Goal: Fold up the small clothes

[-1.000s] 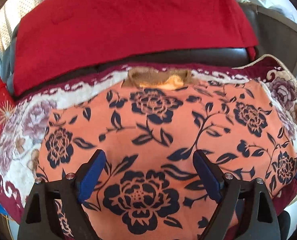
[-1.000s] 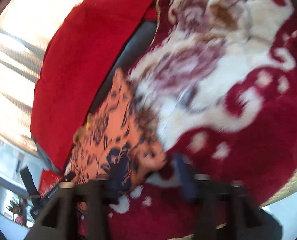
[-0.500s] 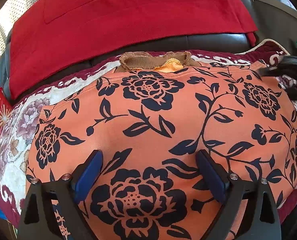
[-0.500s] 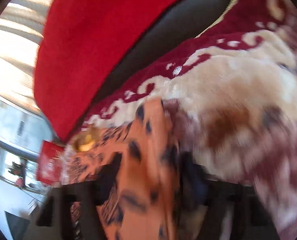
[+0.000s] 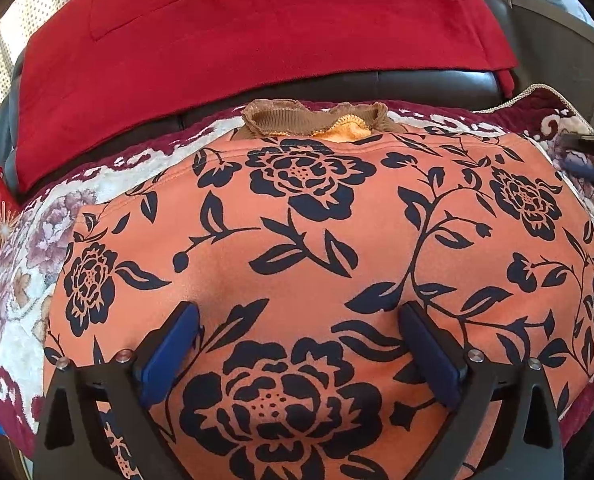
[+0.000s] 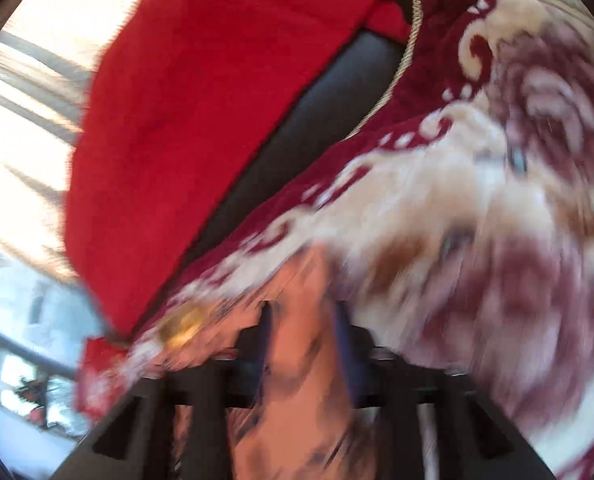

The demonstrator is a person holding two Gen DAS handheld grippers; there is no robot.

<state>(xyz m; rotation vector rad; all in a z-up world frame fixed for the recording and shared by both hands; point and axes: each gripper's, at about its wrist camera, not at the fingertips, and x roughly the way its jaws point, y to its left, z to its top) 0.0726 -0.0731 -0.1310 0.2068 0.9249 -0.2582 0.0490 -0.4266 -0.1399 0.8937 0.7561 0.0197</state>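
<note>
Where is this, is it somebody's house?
Probably a living room at home: a dark leather sofa draped with a red cloth, a plush flowered blanket on the seat, and bright windows behind.

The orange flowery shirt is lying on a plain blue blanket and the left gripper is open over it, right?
Not quite. The blanket is dark red and cream with flowers, not plain blue; the left wrist view shows it. The rest holds: the orange flowery shirt lies on it, and the left gripper is open over it.

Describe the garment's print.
Orange garment with dark navy roses and leafy vines; clearest in the left wrist view.
</note>
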